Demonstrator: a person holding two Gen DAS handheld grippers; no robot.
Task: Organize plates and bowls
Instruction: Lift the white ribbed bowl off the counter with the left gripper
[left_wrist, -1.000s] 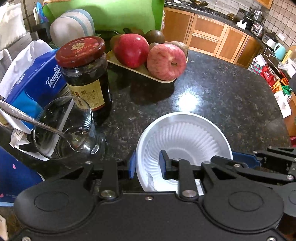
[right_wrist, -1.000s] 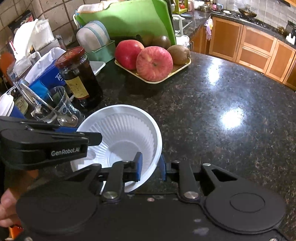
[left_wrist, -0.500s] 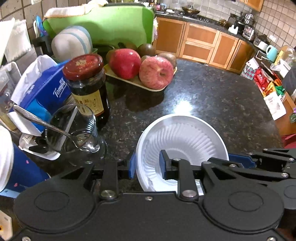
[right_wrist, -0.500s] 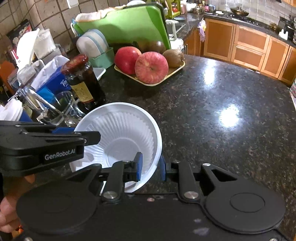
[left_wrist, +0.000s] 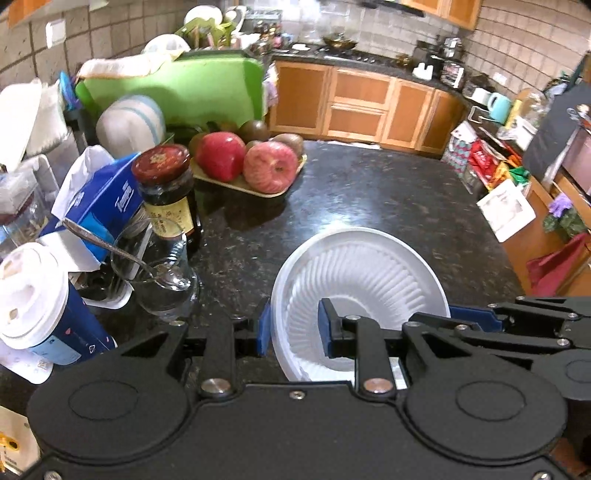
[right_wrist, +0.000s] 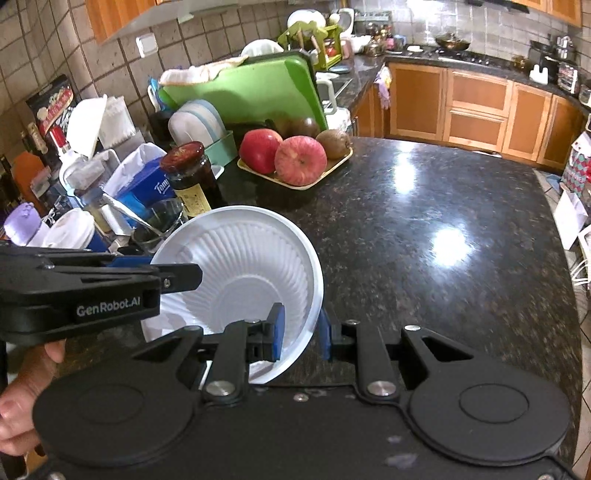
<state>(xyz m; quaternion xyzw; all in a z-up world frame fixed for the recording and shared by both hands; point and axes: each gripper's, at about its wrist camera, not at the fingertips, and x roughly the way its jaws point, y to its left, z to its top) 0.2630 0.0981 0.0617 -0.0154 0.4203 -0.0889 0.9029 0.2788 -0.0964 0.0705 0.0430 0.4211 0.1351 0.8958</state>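
Observation:
A white ribbed plastic bowl (left_wrist: 364, 273) is held tilted above the dark granite counter (left_wrist: 369, 199). My left gripper (left_wrist: 293, 326) is shut on the bowl's left rim, one pad outside and one inside. My right gripper (right_wrist: 299, 334) is shut on the bowl's (right_wrist: 243, 266) right rim. Each gripper shows in the other's view, the right one (left_wrist: 517, 325) at the bowl's right edge and the left one (right_wrist: 110, 284) at its left edge. White plates (right_wrist: 195, 123) stand in a rack at the back left.
Left of the bowl stand a glass with a spoon (left_wrist: 159, 273), a dark jar with a red lid (left_wrist: 168, 192), a blue tissue pack (left_wrist: 99, 206) and a lidded paper cup (left_wrist: 33, 299). A tray of apples and kiwis (left_wrist: 251, 166) and a green cutting board (left_wrist: 177, 92) lie behind.
Both grippers have risen and drawn back with the bowl between them; the counter and clutter now look farther below. The grips on the rim are unchanged.

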